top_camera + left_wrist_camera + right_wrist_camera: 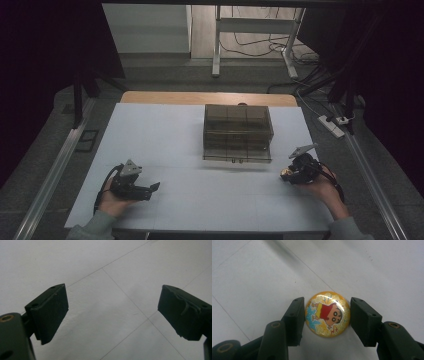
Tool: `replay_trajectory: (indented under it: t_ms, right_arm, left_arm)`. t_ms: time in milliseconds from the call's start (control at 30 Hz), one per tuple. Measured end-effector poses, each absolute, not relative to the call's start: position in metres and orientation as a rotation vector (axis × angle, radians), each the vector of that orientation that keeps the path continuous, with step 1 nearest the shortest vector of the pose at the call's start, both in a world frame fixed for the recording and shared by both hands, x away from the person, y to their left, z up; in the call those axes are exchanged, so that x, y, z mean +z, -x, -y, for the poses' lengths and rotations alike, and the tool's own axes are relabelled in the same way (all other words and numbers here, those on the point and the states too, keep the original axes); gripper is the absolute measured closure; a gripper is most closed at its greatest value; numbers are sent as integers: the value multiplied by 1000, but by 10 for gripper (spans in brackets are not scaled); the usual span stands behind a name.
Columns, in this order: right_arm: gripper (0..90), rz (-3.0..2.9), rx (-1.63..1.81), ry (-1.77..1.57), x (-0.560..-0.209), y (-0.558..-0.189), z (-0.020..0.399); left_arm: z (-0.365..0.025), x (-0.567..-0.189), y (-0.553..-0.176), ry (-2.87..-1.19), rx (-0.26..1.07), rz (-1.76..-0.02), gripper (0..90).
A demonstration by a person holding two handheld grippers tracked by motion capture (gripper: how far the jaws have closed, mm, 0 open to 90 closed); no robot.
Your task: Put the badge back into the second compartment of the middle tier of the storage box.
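High view: mounted above the near edge of the white table (165, 135), faced forward and down, far enough to take in the whole top and the floor beyond. Left gripper view: rode low, looked along its own jaws at bare tabletop (105, 262), very close. Right gripper view: likewise close, tilted down at the tabletop (249, 272). Shared by all three: the table surface.

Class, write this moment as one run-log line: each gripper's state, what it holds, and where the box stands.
left gripper: open, nothing held | right gripper: shut on round yellow glittery cartoon badge | smoky clear plastic box: mid-table, untouched | white table
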State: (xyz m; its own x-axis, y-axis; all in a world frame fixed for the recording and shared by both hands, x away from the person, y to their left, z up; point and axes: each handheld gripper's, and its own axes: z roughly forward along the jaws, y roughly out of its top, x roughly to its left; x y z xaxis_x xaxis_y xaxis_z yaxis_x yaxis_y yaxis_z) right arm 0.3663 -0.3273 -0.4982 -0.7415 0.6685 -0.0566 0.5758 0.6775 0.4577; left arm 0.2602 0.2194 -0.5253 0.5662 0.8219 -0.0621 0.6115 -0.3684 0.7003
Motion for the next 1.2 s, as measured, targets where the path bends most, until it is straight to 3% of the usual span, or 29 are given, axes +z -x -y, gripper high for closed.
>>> replay_trajectory:
  t_ms: [1200]
  right_arm:
    - [475,-2556,765,-1040,-481,-366,336]
  left_arm:
    - [-221,-527,-261,-2106,391,-1154,97]
